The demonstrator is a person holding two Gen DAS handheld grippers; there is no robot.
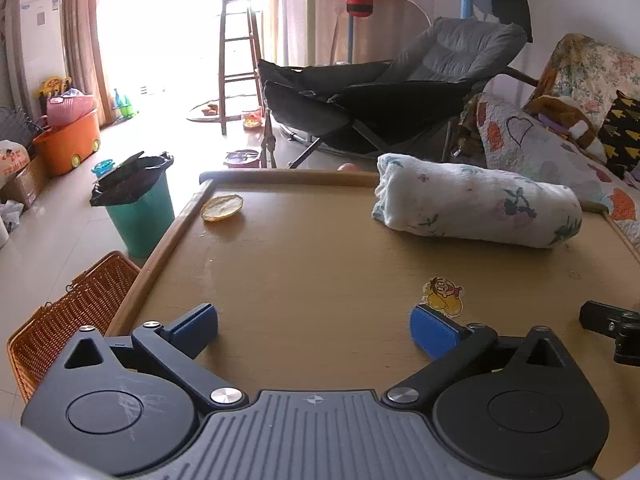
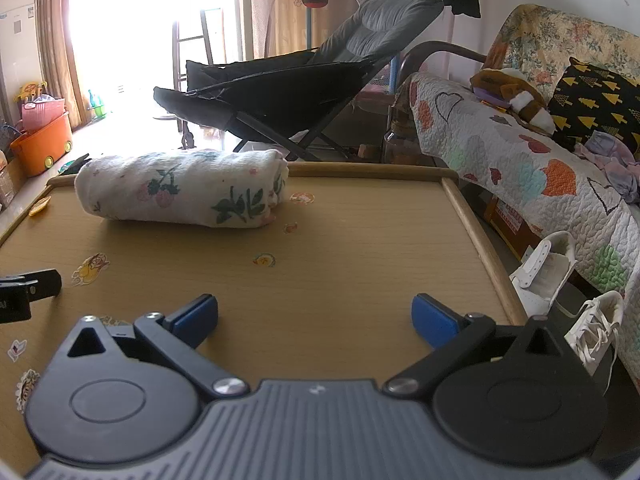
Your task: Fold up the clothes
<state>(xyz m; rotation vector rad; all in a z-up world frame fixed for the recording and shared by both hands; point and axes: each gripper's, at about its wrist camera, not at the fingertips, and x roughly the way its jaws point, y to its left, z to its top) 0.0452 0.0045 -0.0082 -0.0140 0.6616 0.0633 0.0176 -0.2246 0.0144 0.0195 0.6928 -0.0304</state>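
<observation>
The white floral-print cloth roll (image 2: 182, 188) lies crosswise at the tan wooden table's (image 2: 360, 264) far edge, well ahead of the wide-open, empty left gripper (image 1: 314, 330) and right gripper (image 2: 315, 322).

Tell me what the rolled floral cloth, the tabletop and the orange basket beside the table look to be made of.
Rolled white floral cloth: soft woven fabric, probably cotton, matte and crinkled, with printed flowers. Tan tabletop: likely wood-grain laminate with a faint sheen; its raised rim looks like light wood. Orange basket: woven wicker or rattan, going by the visible weave.

bare tabletop (image 2: 340, 280) ahead, rolled cloth (image 2: 180, 188) blocking far edge
</observation>
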